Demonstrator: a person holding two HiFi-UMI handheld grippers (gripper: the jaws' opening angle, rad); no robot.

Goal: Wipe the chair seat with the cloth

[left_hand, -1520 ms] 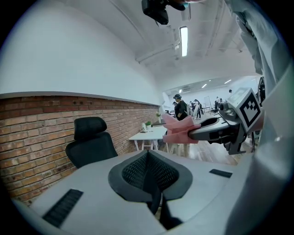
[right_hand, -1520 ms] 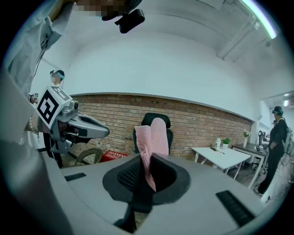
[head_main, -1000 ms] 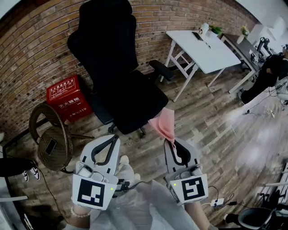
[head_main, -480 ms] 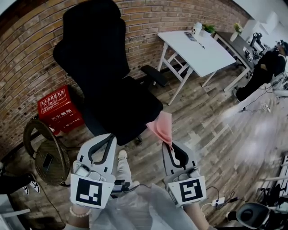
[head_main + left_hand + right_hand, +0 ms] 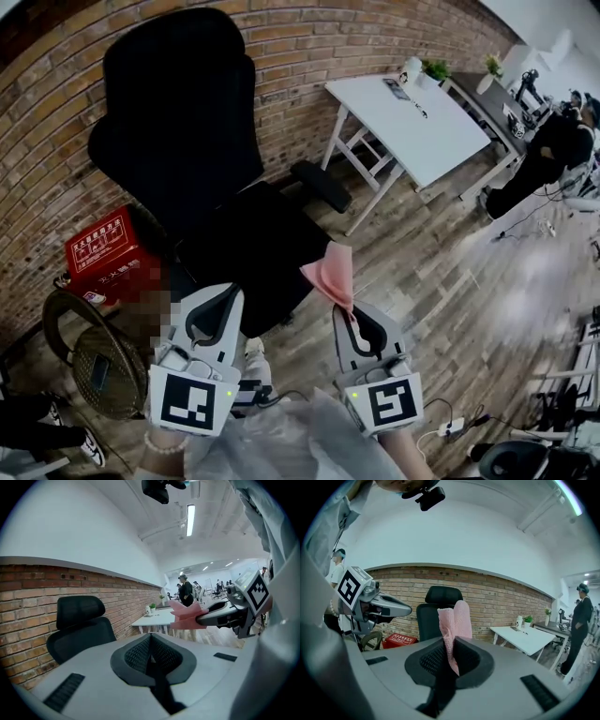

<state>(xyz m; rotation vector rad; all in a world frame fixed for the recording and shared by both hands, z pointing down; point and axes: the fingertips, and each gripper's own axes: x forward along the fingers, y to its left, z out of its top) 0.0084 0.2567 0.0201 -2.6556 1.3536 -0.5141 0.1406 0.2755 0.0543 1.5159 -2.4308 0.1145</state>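
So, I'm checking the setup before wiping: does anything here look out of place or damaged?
Nothing stands out. The black high-backed office chair stands upright and looks intact, and the pink cloth is clamped in the right hand-held gripper.

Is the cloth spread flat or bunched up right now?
Bunched: the pink cloth sticks up as a crumpled fold, pinched between the shut jaws of the right gripper.

The wood floor (image 5: 441, 272) holds a black chair (image 5: 178, 131), a red box (image 5: 98, 255), a white table (image 5: 412, 112) and a round woven stool (image 5: 103, 370).
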